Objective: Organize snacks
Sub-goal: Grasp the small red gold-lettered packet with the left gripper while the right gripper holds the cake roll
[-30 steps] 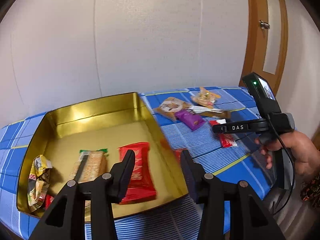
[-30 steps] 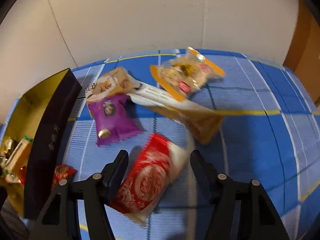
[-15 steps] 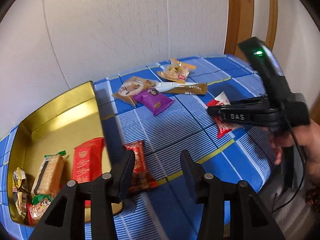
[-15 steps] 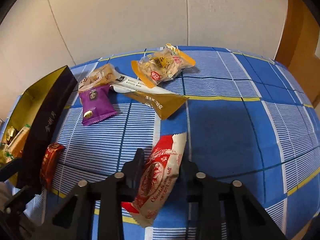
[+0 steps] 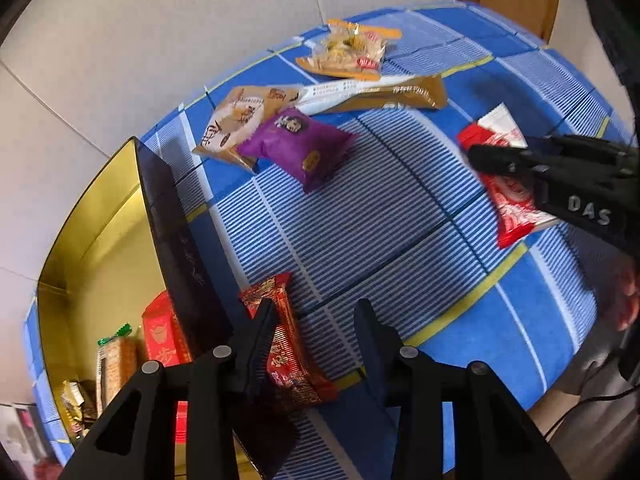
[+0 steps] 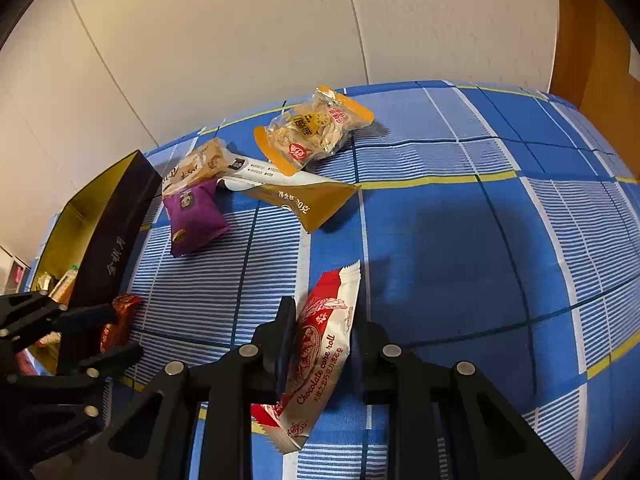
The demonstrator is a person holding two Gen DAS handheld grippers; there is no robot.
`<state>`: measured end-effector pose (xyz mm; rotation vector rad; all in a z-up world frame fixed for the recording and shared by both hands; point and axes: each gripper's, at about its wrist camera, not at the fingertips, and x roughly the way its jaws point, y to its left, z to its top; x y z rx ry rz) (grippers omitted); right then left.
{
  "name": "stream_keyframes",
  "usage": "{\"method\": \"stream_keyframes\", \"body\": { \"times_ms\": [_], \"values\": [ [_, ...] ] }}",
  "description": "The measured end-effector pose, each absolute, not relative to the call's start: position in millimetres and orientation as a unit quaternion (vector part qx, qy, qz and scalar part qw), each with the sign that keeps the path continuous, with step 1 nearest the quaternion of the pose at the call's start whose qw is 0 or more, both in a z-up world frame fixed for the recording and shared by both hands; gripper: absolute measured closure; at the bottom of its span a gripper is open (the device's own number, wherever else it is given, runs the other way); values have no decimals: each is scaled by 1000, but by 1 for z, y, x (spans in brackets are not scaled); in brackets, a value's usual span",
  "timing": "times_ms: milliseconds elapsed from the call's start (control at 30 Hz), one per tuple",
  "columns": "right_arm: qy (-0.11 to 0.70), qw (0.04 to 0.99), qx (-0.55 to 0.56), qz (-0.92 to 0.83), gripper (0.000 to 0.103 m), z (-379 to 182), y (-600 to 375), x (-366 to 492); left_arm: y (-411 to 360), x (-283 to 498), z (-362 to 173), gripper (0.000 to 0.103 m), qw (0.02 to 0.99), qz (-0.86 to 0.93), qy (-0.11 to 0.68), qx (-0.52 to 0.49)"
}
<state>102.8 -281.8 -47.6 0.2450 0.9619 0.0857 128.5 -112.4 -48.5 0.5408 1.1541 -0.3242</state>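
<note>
1. Right hand-held gripper (image 6: 320,332) is clamped on the red-and-white chocolate roll packet (image 6: 320,352), jaws closing narrow against its sides, with the packet's ends sticking out past the fingers.
2. Left hand-held gripper (image 5: 316,328) points steeply down at the dark red candy bar (image 5: 286,344), jaws closing. The left finger touches the wrapper, while the right finger stands clear of it over the cloth.
3. That candy bar lies on the blue striped cloth (image 5: 360,220) of the desk, just beside the dark outer wall of the gold box (image 5: 176,216).
4. Inside the gold box I can see a red packet (image 5: 160,336), a biscuit pack (image 5: 114,364) and a small gold wrapper (image 5: 74,400).
5. Further back on the cloth there's a cluster: purple packet (image 5: 300,144), tan packet (image 5: 240,116) touching it, a long brown-and-white sachet (image 5: 376,94), and a clear orange-edged snack bag (image 5: 348,52) near the wall.
6. A hand (image 5: 628,296) grips the right tool at the frame's edge.
</note>
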Motion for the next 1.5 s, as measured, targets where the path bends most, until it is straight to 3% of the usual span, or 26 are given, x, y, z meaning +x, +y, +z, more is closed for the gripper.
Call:
{"method": "stream_keyframes", "body": {
  "times_ms": [233,433,733,1067,1367,1500],
  "values": [
    [462,875,137,45,78,-49,-286,102,-118,124,-54,62,785,-221,563,134],
    [461,875,139,45,78,-49,-286,101,-114,125,-30,62,835,-147,497,187],
    [462,875,140,45,78,-50,-286,101,-122,140,-53,62,790,-93,553,250],
    [461,873,150,45,78,-50,-288,101,-104,141,-39,62,826,-126,531,141],
    [461,874,147,43,78,-49,-288,101,-125,135,-58,62,814,-106,534,203],
    [462,876,131,37,78,-49,-286,99,-125,130,-62,72,826,-117,523,175]
  ]
}}
